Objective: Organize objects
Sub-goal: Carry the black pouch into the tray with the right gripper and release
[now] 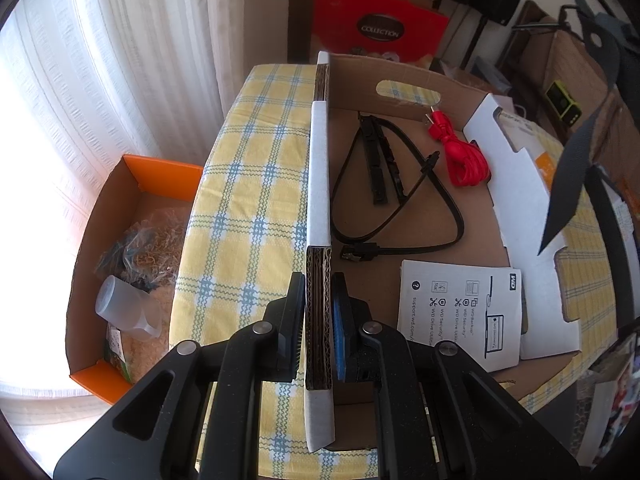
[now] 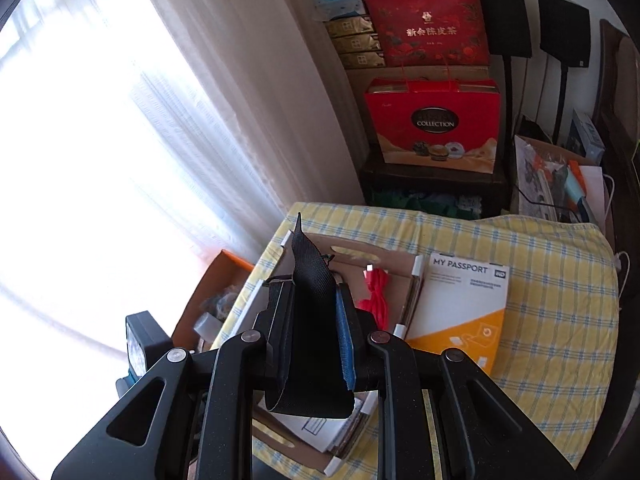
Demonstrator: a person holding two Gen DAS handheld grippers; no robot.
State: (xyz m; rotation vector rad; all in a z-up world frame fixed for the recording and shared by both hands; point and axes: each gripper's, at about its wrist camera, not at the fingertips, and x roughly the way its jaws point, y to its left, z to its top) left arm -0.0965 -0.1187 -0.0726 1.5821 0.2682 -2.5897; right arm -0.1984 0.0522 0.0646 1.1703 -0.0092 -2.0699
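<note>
The left gripper (image 1: 318, 316) is clenching its jaws on the left wall of the cardboard tray (image 1: 319, 184), which is sitting on the checked counter (image 1: 248, 200) near its left edge. Bare cardboard is showing between the black cable (image 1: 400, 200), red cord (image 1: 464, 156) and leaflet (image 1: 460, 312). The right gripper (image 2: 312, 332) is grasping a black woven strap (image 2: 310, 304) above the tray, its pointed end standing upright.

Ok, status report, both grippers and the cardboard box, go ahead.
Left gripper shut on cardboard box side wall. Right gripper shut on black strap, held above box. Red cable, black cables, leaflet already inside.
</note>
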